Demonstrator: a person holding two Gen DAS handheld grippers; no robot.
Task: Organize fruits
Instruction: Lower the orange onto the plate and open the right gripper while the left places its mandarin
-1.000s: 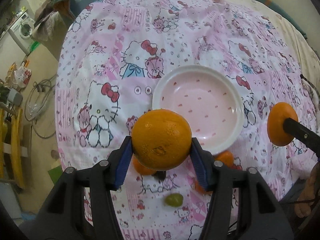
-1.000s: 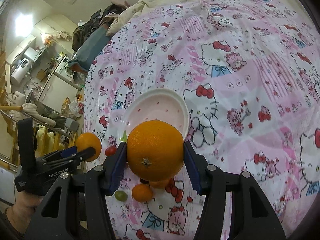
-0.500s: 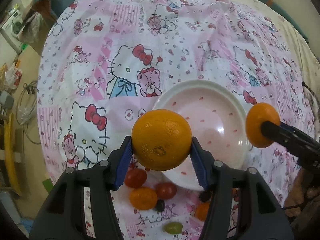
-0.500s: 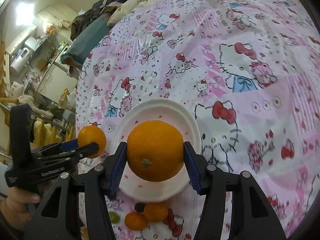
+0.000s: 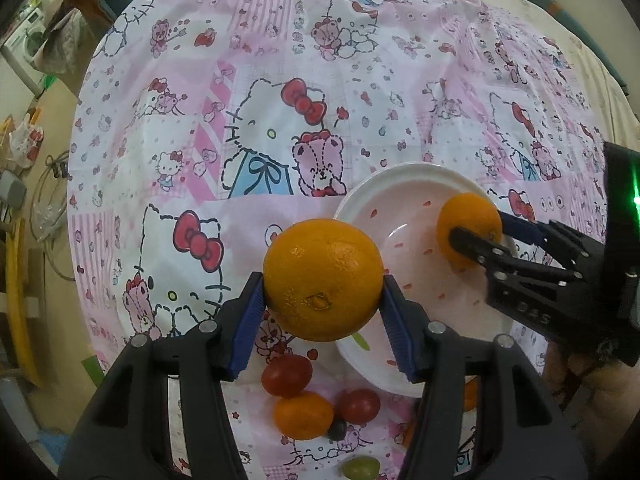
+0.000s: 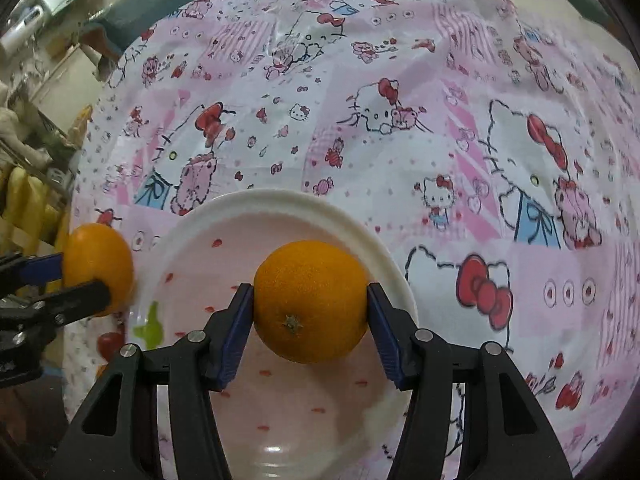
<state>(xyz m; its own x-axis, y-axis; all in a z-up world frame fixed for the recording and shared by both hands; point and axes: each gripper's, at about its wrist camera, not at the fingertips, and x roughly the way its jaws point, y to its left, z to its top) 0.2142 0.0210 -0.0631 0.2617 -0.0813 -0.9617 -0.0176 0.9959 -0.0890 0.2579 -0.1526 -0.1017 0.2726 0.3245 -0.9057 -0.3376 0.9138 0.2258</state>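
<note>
Here each hand-held gripper clamps an orange: right (image 6: pixel 310 310) over the plate (image 6: pixel 320 204) for setting down, left (image 5: pixel 322 302) beside its rim.

plate (image 5: pixel 404 176): on the patterned cloth (image 5: pixel 280 80)
small fruits (image 5: pixel 303 412): on the cloth, just before the plate
left orange (image 5: pixel 322 278): over the plate's left rim
right orange (image 6: pixel 311 300): over the plate

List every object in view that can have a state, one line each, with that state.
left gripper: shut on an orange
left orange: held above the cloth beside the plate
right gripper: shut on an orange
right orange: held over the plate
plate: upright on the cloth, nothing resting in it
cherry tomatoes: loose on the cloth
green grape: loose on the cloth
</note>
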